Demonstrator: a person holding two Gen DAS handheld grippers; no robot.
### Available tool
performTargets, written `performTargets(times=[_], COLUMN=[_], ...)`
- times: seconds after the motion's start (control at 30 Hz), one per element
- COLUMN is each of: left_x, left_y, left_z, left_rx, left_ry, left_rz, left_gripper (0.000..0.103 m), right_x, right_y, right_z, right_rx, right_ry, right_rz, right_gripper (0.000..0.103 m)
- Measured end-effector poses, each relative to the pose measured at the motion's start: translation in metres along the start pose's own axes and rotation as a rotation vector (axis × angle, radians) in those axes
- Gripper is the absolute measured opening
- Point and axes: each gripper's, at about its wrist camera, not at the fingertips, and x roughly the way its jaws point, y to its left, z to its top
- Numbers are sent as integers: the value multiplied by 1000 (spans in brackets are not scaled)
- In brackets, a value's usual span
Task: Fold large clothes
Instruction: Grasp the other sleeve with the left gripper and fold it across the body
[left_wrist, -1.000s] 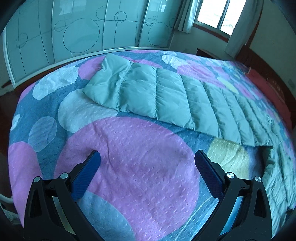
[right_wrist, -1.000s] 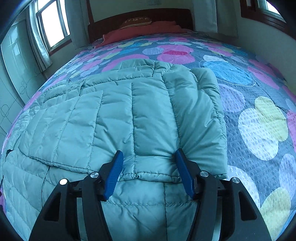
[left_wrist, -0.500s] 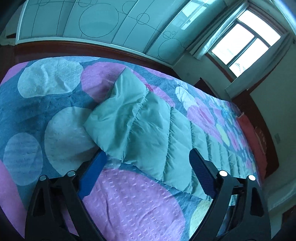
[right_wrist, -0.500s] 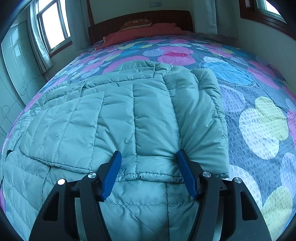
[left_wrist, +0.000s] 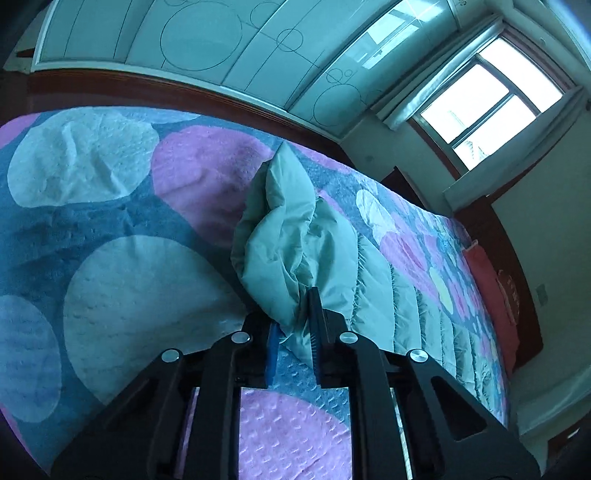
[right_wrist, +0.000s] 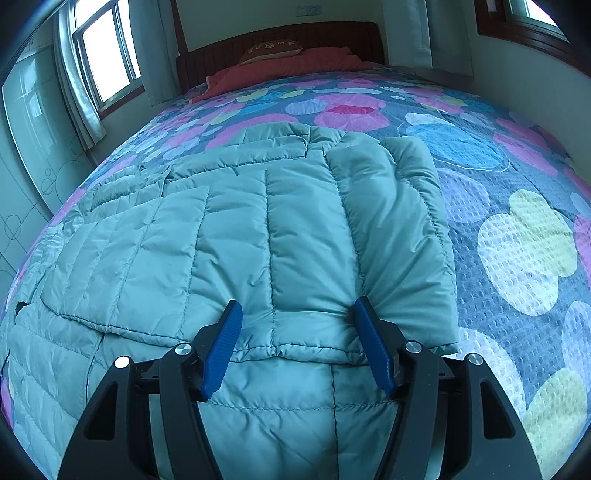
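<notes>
A large pale green quilted down jacket (right_wrist: 258, 229) lies spread on the bed, its right sleeve (right_wrist: 399, 221) folded in over the body. My right gripper (right_wrist: 297, 325) is open, its blue pads resting on the jacket at a folded hem, one on each side of a seam. In the left wrist view the jacket's other sleeve (left_wrist: 291, 236) stretches out across the bedspread. My left gripper (left_wrist: 295, 314) is shut on the edge of that sleeve near its cuff, and the fabric bunches up in front of the jaws.
The bed has a blue bedspread (right_wrist: 517, 236) with pink, white and yellow blobs. A red pillow (right_wrist: 295, 62) and dark wooden headboard stand at the far end. Frosted wardrobe doors (left_wrist: 207, 44) and a window (left_wrist: 487, 92) lie beyond the bed edge.
My left gripper moved forward to the sleeve end and closed on it, bunching the fabric. My right gripper stayed open on the jacket, barely moving.
</notes>
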Motion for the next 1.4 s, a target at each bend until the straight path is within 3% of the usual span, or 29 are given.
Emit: performTargets(times=[0.13,0.27,0.37,0.6,0.73,0.9,1.23,1.33,1.4], left_x=[-12,-31,-38,-42,-39,-38,-31,-30,-36], left_y=[-33,-88,-134,-234,-274,-305,-348,-352,-353], left_z=[1,-10,-31,-119,-172,-238,-348,-362,-363], left_rx=[118,267,361,621,763,903,1074,1106,1096], left_ry=[-53,-100,-74,28,70,144,309,348,349], left_rz=[-8,-97,-188,-333,-376,-407,-449,-449,-478], left_gripper=[7,6,5,5,5,5,5,11,35], right_x=[0,0,0,0,1,0,1,1,0], right_y=[0,1,1,-2,-3,-6,-8,-8,-8], right_z=[0,2,2,2,2,0,0,0,0], right_rx=[2,7,14,35,45,62,74,74,73], right_ry=[-2,-6,-9,-17,-22,-28,-31,-31,-31], right_rz=[1,4,11,32,42,59,73,74,76], right_gripper=[63,63,63,63,63,63,63,64,65])
